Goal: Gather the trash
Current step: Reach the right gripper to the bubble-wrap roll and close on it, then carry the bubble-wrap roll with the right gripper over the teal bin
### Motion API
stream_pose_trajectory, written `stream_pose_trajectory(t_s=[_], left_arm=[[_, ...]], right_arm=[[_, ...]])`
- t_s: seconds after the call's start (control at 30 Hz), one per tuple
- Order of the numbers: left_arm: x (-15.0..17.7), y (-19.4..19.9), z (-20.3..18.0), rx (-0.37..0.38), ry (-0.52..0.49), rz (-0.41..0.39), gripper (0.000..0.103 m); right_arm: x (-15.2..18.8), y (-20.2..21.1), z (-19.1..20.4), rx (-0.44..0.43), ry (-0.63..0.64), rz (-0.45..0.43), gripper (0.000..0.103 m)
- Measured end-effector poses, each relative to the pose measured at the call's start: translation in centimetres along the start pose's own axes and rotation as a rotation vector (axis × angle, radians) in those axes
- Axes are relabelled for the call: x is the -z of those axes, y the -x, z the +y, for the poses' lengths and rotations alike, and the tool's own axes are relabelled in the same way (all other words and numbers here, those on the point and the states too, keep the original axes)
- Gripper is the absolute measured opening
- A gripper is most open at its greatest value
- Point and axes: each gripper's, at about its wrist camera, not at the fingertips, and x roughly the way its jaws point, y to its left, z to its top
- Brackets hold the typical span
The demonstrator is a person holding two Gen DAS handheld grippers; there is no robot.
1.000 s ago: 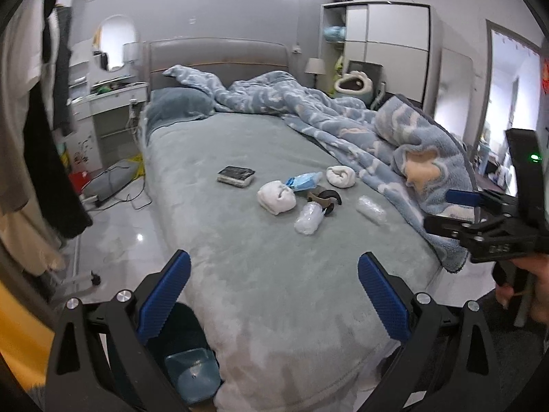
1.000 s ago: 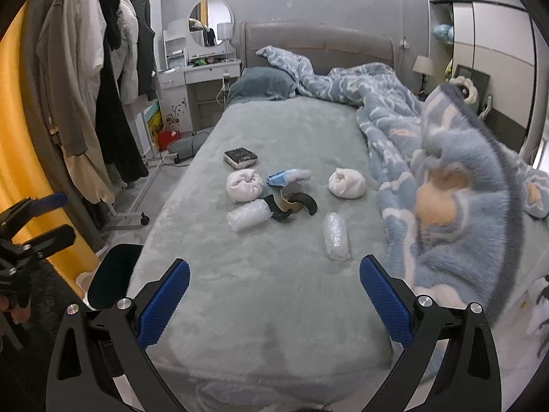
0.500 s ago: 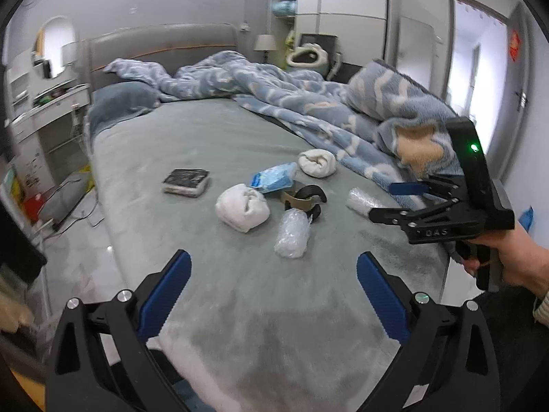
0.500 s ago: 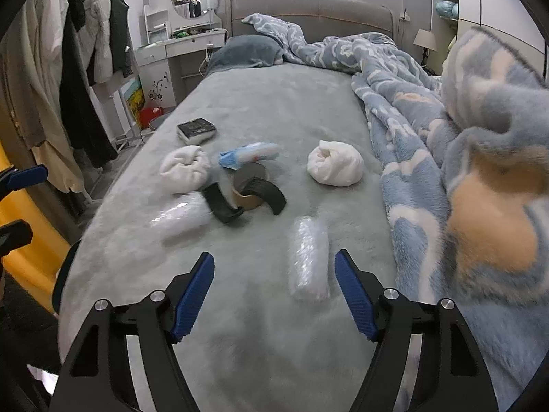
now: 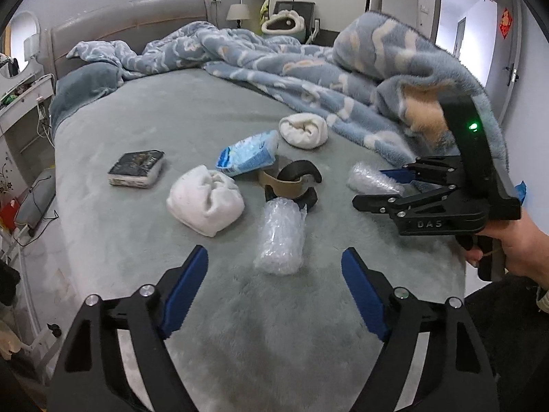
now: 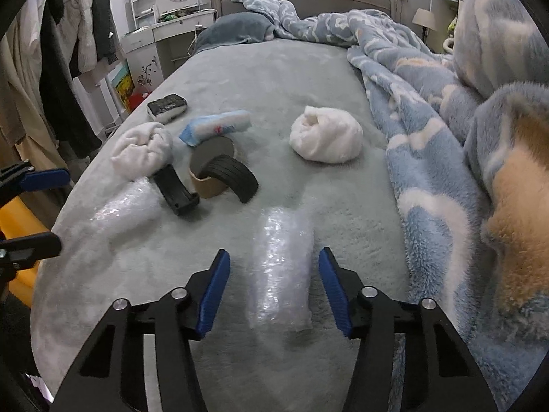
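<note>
Trash lies on the grey-green bed [image 5: 171, 110]. My right gripper [image 6: 273, 290] is open, its fingers on either side of a clear bubble-wrap roll [image 6: 279, 267], not touching it. My left gripper [image 5: 274, 290] is open and empty just short of a second bubble-wrap roll [image 5: 279, 237], which also shows in the right wrist view [image 6: 116, 211]. A blue-white packet [image 5: 247, 152], a brown tape ring [image 5: 279, 183] with black curved pieces [image 6: 236, 175], and two white crumpled wads [image 5: 206, 201] [image 5: 303, 130] lie beyond.
A dark book [image 5: 137, 168] lies at the left of the pile. A blue fleece blanket [image 6: 446, 120] covers the bed's right side. A dressing table [image 6: 164, 37] and hanging clothes [image 6: 61, 51] stand left of the bed. The right gripper's body [image 5: 442, 202] shows in the left wrist view.
Both grippers have moved in toward the trash on the bed. The right gripper has narrowed and now straddles a bubble-wrap roll. The left gripper has come close to the other roll.
</note>
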Motion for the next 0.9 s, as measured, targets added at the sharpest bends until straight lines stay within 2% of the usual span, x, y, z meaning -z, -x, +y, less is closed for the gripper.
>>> stream_pose_trajectory(t_s=[0.2,0.33,0.37,0.53,0.7,0.73,0.9], left_arm=[[-0.6,-2.1,-0.2,0.004,0.010,0.024,0.082],[-0.8,-3.7,0.0,0.007,0.039,0.052,0.074],[-0.9,-4.0,0.1,0.013,0.050,0.059,0.069],[-1.1,-4.8,0.1,0.033,0.082,0.074,0.061],[-1.0,-5.5,-0.3,0.002,0.109,0.096,0.048],[-1.1,-5.4,-0.3,-0.002,0.124,0.093,0.043],[-1.3,-4.4,-0.6,0.012,0.180,0.067,0.039]], right_arm=[[0.0,-0.1,-0.4,-0.024,-0.010,0.004,0.039],[0.2,0.1,-0.8,-0.036,-0.007,0.010,0.034],[0.2,0.2,-0.8,-0.040,-0.008,0.010,0.033],[0.1,1.1,-1.1,-0.069,-0.017,-0.013,0.033],[-0.5,2.3,-1.2,-0.092,-0.033,-0.054,0.033],[-0.7,2.5,-1.2,-0.093,-0.033,-0.060,0.033],[-1.1,3.3,-1.0,-0.108,-0.034,-0.079,0.033]])
